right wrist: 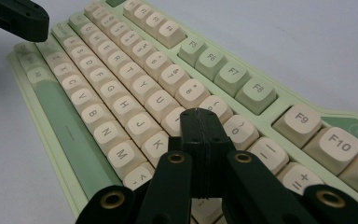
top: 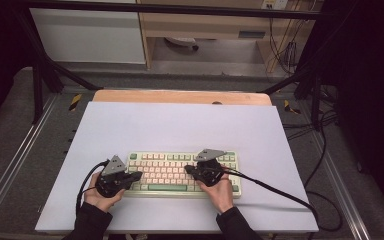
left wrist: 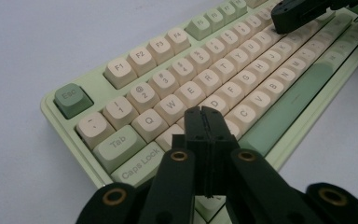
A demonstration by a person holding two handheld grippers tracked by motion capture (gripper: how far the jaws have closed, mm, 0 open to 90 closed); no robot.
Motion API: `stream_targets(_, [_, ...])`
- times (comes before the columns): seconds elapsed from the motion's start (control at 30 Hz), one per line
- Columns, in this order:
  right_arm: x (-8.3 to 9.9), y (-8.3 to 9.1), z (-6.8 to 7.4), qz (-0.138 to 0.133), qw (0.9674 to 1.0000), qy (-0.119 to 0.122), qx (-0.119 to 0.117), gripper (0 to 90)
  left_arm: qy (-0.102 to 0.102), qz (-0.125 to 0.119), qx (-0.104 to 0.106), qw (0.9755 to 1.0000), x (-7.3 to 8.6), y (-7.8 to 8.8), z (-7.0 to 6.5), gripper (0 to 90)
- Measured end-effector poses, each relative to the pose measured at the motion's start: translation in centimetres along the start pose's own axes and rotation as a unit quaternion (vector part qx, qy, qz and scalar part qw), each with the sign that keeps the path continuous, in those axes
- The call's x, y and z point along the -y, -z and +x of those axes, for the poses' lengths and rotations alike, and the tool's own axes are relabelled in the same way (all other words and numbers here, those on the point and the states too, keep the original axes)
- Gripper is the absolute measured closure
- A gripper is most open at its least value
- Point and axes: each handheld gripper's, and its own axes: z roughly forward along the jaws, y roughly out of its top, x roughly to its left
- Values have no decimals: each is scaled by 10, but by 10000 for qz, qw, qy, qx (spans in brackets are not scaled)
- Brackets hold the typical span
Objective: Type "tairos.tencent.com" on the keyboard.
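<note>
Keyboard (top: 180, 172): pale green case with cream keys, lying flat on the white table top (top: 180, 125), on the side of it nearest you.
Your left gripper (left wrist: 206, 114): jaws pressed together with nothing between them, tip over the keyboard's left end, above the keys just right of Caps Lock (left wrist: 140, 161).
Your right gripper (right wrist: 200, 116): jaws closed flat against each other and empty, tip over the keyboard's right half, beside the K key (right wrist: 156, 144).
Your left hand (top: 100, 192): at the keyboard's left front corner, holding that gripper.
Your right hand (top: 220, 192): at the keyboard's front edge, right of the green space bar (top: 167, 188).
</note>
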Motion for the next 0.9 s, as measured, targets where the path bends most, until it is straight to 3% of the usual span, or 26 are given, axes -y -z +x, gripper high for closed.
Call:
stream_targets(0.17, [1, -2, 1, 83, 10000, 33, 42, 900, -5, -14, -4, 10000, 0, 1, 0, 899])
stream_targets(0.4, [-4, 8, 1, -79, 10000, 33, -18, 900, -15, -15, -12, 10000, -1, 0, 0, 899])
stream_targets(0.9, [-3, 22, 0, -101, 9999, 67, -121, 900, -49, -8, -25, 10000, -5, -4, -3, 899])
